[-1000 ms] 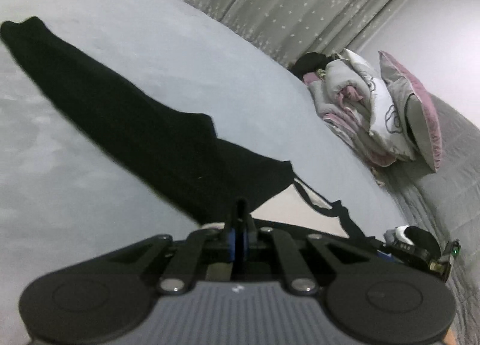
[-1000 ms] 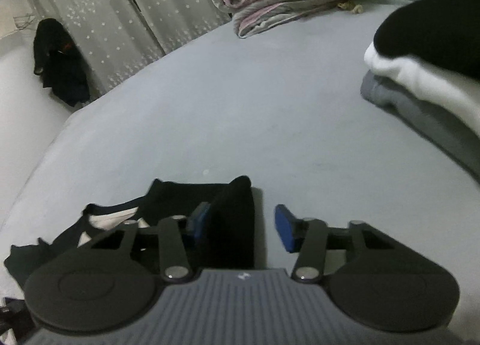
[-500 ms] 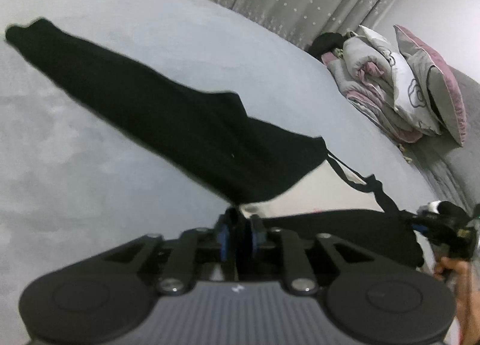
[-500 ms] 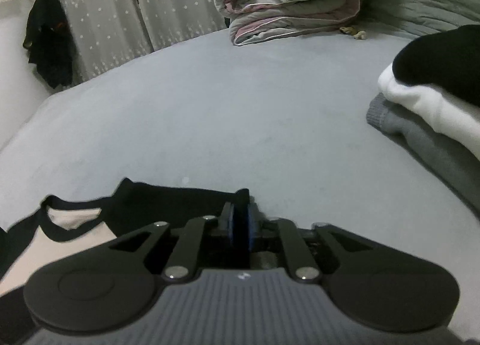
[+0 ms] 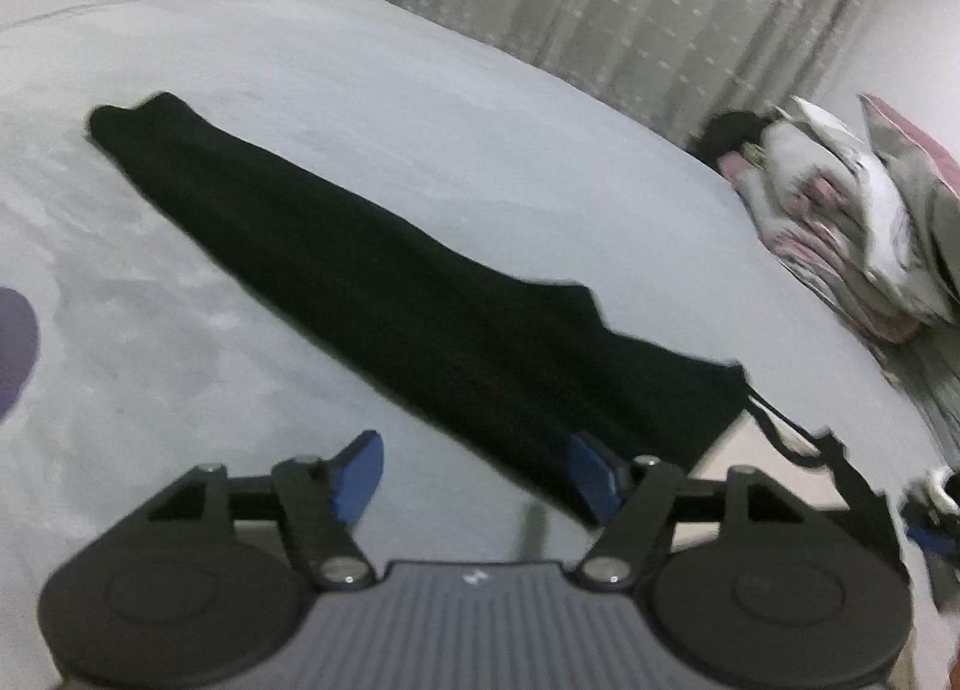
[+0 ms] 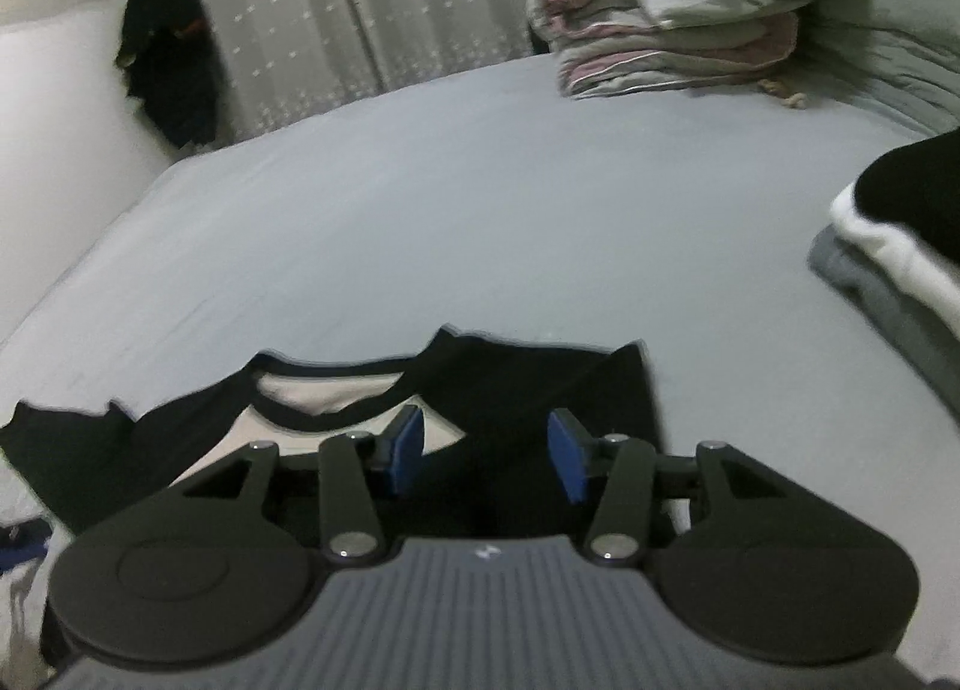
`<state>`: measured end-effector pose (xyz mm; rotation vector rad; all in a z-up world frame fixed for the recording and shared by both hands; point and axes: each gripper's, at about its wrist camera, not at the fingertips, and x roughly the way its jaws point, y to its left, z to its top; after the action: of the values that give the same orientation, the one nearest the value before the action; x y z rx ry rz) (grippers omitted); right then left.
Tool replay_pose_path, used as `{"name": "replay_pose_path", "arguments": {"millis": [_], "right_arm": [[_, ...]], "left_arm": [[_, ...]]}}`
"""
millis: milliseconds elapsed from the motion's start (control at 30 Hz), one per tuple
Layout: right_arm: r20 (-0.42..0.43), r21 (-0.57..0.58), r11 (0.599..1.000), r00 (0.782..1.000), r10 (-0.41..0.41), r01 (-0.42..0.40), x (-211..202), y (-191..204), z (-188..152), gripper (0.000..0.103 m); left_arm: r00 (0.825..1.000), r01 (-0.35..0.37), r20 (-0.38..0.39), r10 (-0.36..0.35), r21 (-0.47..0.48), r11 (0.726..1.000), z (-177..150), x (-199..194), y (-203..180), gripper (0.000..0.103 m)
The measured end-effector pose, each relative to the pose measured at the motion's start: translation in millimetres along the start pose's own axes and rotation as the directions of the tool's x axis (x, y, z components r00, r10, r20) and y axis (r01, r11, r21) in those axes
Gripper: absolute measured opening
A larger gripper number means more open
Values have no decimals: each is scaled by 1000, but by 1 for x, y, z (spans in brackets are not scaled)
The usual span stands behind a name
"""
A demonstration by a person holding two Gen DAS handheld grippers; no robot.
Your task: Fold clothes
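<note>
Right wrist: 1 black garment (image 6: 528,390) and 1 stack of 3 folded clothes (image 6: 888,246).

Grey bed sheet (image 6: 480,222) fills the area ahead of the jaws in both views. Beyond it, grey dotted curtains (image 6: 336,0) hang across the far side. White wall (image 6: 54,108) left of the jaws, with a dark garment (image 6: 171,66) hanging at its edge by the curtains. Folded quilts (image 6: 678,30) stacked ahead right, with a grey blanket (image 6: 900,30) beside them. Light is dim and even.
</note>
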<state>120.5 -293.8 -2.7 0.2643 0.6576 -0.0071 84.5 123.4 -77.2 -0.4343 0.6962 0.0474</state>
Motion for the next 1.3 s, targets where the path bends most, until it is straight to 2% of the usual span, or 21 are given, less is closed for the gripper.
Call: {"name": "replay_pose_path", "arguments": {"millis": [100, 200, 367, 467, 600, 767, 800, 833, 867, 900, 1000, 1133, 1300], "right_arm": [[-13, -6, 1000, 1000, 21, -21, -2, 13, -9, 50], [-28, -5, 999, 999, 39, -39, -4, 24, -19, 50], [-53, 0, 998, 997, 65, -65, -6, 39, -36, 50], [-67, 7, 997, 995, 75, -74, -7, 39, -45, 50], [-78, 15, 997, 994, 75, -74, -7, 34, -51, 50], [-75, 18, 995, 993, 96, -95, -9, 28, -51, 50], [-74, 13, 995, 992, 102, -101, -10, 27, -50, 50], [-74, 9, 994, 992, 106, -105, -11, 27, -50, 50], [-73, 4, 994, 991, 109, -110, -12, 27, -49, 50], [-70, 0, 994, 992, 109, -109, -13, 27, -49, 50], [-56, -15, 993, 992, 114, -115, -15, 26, -45, 50], [-37, -25, 991, 991, 131, -132, -21, 27, -39, 50], [-32, -3, 990, 989, 143, -143, -27, 23, -34, 50]], "left_arm": [[997, -56, 48, 57, -27, 998, 7, 7, 9, 72], [985, -132, 102, 136, -46, 990, 16, 13, 16, 72], [954, -237, 157, 257, -132, 962, 34, 26, 33, 71], [939, -258, 176, 295, -207, 944, 47, 35, 46, 70], [908, -319, 207, 365, -227, 920, 63, 51, 52, 66], [880, -344, 229, 415, -293, 892, 82, 65, 63, 56], [874, -349, 232, 426, -308, 885, 86, 65, 64, 46], [871, -351, 231, 433, -323, 879, 87, 65, 67, 24], [874, -347, 219, 433, -342, 873, 90, 67, 71, 13], [879, -334, 210, 428, -370, 867, 91, 67, 73, 7], [884, -285, 245, 398, -391, 875, 95, 59, 72, 7], [884, -227, 323, 338, -335, 914, 99, 39, 52, 6], [897, -131, 377, 229, -267, 955, 103, 11, 24, 6]]}}
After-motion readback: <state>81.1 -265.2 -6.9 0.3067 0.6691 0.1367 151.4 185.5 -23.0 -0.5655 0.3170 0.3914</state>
